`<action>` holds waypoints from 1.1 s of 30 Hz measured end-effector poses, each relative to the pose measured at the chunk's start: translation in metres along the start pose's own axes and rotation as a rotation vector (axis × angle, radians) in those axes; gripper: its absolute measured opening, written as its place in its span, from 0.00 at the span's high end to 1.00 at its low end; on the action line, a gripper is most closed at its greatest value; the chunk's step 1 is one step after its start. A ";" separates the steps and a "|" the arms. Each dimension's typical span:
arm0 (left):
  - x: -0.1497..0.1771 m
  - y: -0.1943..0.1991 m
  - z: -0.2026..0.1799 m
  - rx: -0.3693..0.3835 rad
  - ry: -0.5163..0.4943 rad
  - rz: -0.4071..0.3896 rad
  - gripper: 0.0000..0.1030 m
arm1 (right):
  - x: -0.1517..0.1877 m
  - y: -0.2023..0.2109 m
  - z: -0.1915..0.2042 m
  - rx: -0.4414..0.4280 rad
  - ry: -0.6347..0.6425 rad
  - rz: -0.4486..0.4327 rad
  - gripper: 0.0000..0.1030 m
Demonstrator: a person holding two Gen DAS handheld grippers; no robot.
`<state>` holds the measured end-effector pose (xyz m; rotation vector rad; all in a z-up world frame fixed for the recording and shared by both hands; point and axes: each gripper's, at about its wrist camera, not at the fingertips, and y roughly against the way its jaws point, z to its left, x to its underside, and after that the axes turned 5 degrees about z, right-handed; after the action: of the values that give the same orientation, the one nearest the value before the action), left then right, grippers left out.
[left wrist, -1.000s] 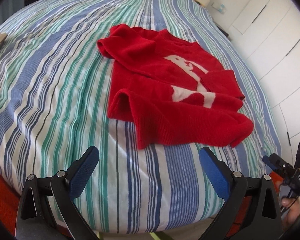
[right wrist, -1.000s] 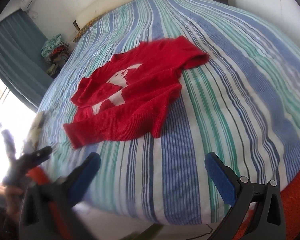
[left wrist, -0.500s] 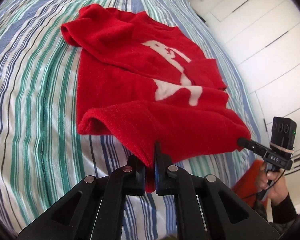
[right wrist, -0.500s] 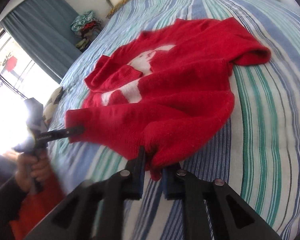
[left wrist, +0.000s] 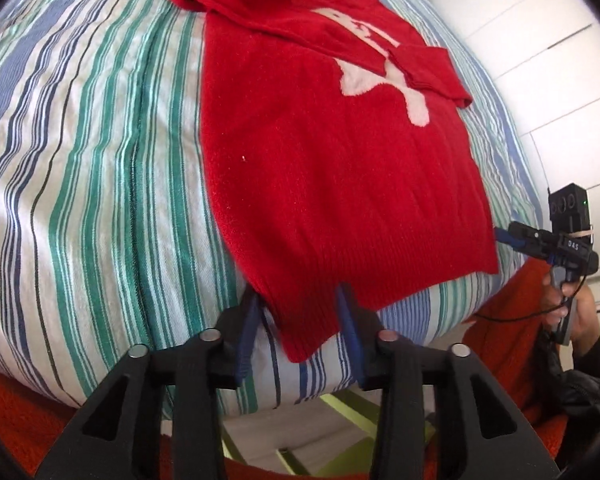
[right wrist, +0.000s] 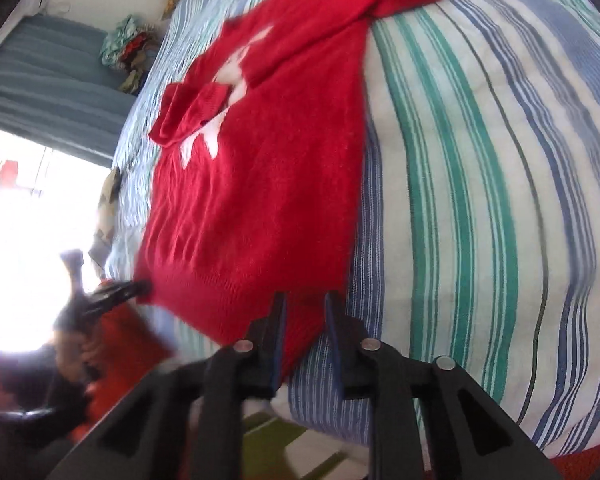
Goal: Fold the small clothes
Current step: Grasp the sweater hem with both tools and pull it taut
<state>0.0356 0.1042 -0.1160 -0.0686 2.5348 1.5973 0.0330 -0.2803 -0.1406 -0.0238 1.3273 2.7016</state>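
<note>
A small red sweater (left wrist: 332,168) with a white figure lies flat on the striped bed, its hem hanging over the near edge. My left gripper (left wrist: 300,320) has its jaws partly apart around one hem corner, which lies loose between the blue pads. My right gripper (right wrist: 302,320) is likewise partly open around the other hem corner of the sweater (right wrist: 260,184). Each gripper shows in the other's view, the right one (left wrist: 540,240) at the right and the left one (right wrist: 112,292) blurred at the left.
The bed (left wrist: 80,160) has a blue, green and white striped cover. White cupboard doors (left wrist: 560,60) stand to the right. A grey curtain and bright window (right wrist: 32,160) are at the left. An orange rug (left wrist: 12,420) lies below the bed edge.
The sweater has been pulled flat toward the bed's near edge. Both grippers, shut on the hem corners half a second ago, now have their jaws parted.
</note>
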 end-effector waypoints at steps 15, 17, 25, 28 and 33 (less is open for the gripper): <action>-0.001 -0.007 0.007 -0.157 0.067 0.020 0.98 | 0.020 -0.018 0.024 0.124 -0.014 0.086 0.96; 0.000 -0.019 0.001 -0.212 0.034 0.038 0.98 | 0.021 -0.017 0.020 0.171 -0.024 0.101 0.96; 0.002 -0.030 0.003 -0.263 0.034 0.057 0.98 | 0.008 -0.049 0.017 0.228 -0.037 0.140 0.97; 0.003 -0.037 -0.001 -0.285 0.030 0.051 0.98 | 0.013 -0.052 0.016 0.231 -0.035 0.132 0.97; 0.002 -0.044 -0.008 -0.301 0.028 0.041 0.97 | 0.020 -0.049 0.014 0.249 -0.022 0.133 0.97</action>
<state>0.0381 0.0781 -0.1519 -0.0726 2.3079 1.9943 0.0201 -0.2379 -0.1720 0.1224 1.7051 2.6085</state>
